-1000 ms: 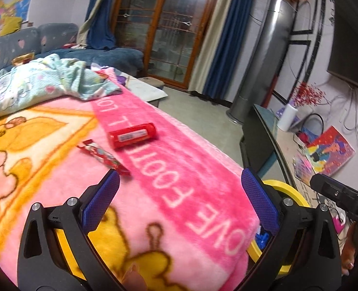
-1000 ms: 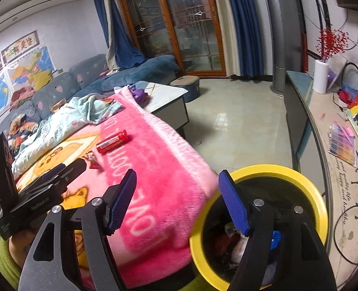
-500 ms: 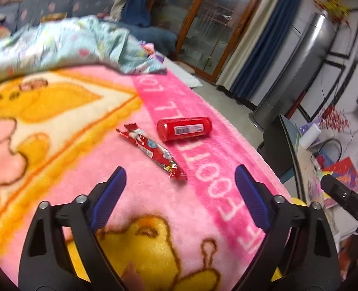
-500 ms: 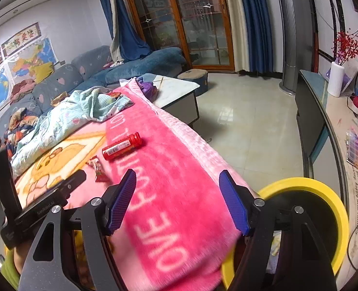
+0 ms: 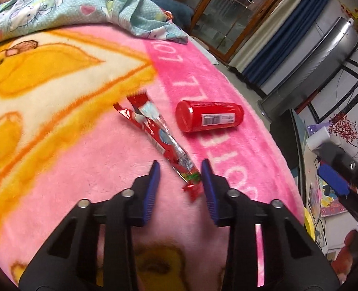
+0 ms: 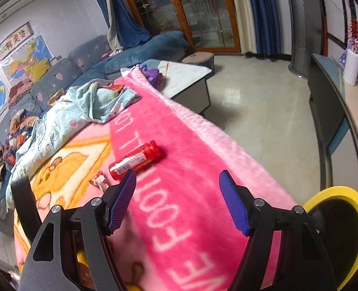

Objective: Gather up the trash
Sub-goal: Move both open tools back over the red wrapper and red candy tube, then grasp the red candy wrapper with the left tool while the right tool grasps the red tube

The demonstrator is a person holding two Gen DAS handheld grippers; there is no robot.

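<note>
You brought the left gripper [image 5: 180, 181] down over the red wrapper [image 5: 159, 133] on the pink blanket [image 5: 57, 165]; jaws were closing around its near end, pads not yet pressing. Right gripper [image 6: 176, 201] stayed wide open, empty.

A pink blanket [image 5: 86, 169] carries a red wrapper [image 5: 159, 135], a red bottle [image 5: 209, 119] right of it, and a pale blue cloth [image 5: 65, 7] at the far end.

You see a glossy red-and-silver snack wrapper [image 5: 159, 133], a red plastic bottle [image 5: 209, 116], and a pink-and-yellow cartoon fleece blanket [image 5: 57, 126].
</note>
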